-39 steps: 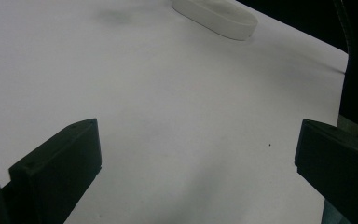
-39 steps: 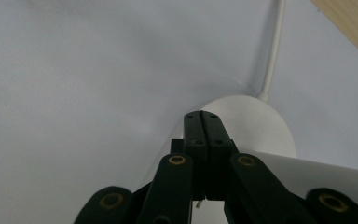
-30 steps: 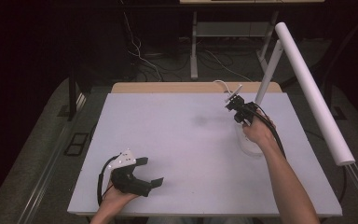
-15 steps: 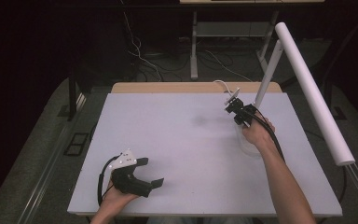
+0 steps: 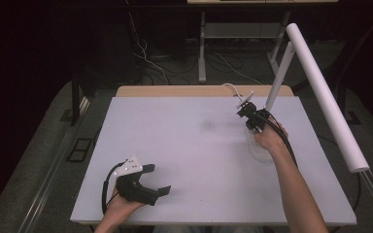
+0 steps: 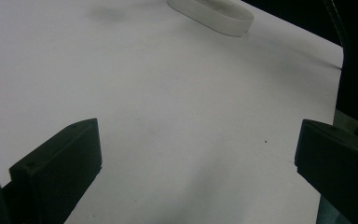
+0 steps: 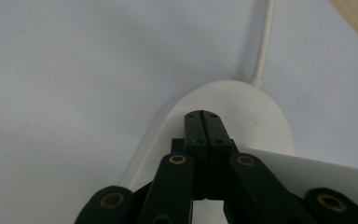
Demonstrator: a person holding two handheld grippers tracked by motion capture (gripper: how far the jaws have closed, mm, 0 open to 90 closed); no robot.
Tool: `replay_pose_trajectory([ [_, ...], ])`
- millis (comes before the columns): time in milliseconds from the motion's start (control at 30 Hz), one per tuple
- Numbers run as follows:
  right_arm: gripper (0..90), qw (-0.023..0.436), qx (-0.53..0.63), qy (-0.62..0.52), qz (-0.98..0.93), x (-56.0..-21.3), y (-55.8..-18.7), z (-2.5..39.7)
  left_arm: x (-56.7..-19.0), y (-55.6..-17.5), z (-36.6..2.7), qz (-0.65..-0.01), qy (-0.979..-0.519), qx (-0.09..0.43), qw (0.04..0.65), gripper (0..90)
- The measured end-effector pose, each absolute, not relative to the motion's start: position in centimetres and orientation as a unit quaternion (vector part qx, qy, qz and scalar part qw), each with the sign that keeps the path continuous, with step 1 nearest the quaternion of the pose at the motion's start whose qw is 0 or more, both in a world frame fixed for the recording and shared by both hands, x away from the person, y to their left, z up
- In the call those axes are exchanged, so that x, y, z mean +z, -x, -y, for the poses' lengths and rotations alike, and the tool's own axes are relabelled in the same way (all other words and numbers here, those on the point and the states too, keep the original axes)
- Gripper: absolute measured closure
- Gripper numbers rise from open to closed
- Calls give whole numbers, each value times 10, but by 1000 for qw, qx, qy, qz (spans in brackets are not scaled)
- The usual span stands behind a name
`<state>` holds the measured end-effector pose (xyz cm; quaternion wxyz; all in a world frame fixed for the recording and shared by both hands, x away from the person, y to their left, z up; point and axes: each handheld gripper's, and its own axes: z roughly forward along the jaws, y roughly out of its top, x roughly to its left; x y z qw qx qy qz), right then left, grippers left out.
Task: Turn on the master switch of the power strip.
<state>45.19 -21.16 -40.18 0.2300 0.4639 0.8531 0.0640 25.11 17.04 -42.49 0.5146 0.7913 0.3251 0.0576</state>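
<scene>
Fingers of the right gripper (image 7: 204, 122) are pressed together with nothing seen between them, and are held over the white oval lamp base (image 7: 242, 112) on the white surface (image 5: 184, 145). In the high view the base (image 5: 257, 150) is largely hidden by the right hand (image 5: 267, 138); whether the fingertips touch it cannot be told. The white lamp arm (image 5: 278, 80) is seen rising from it towards a long white tube (image 5: 323, 92). The left gripper (image 5: 155, 182) is held near the front edge, well apart, its fingers (image 6: 60, 163) spread wide and empty, both cut off by the frame.
</scene>
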Motion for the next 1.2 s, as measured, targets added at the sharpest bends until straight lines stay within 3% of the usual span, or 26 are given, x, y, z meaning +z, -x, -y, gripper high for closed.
replay_pose_trajectory([
  [133,900,246,55,-456,-853,-404,-449,208,-425,-251,-170,-323,-793,58,513,0],
  [433,900,209,96,-480,-847,-403,-452,220,-425,-251,-169,-322,-793,58,513,0],
  [733,900,231,81,-468,-849,-405,-452,216,-425,-251,-171,-328,-789,58,516,0],
  [1200,897,224,103,-480,-842,-400,-453,217,-425,-252,-172,-328,-792,57,512,0],
])
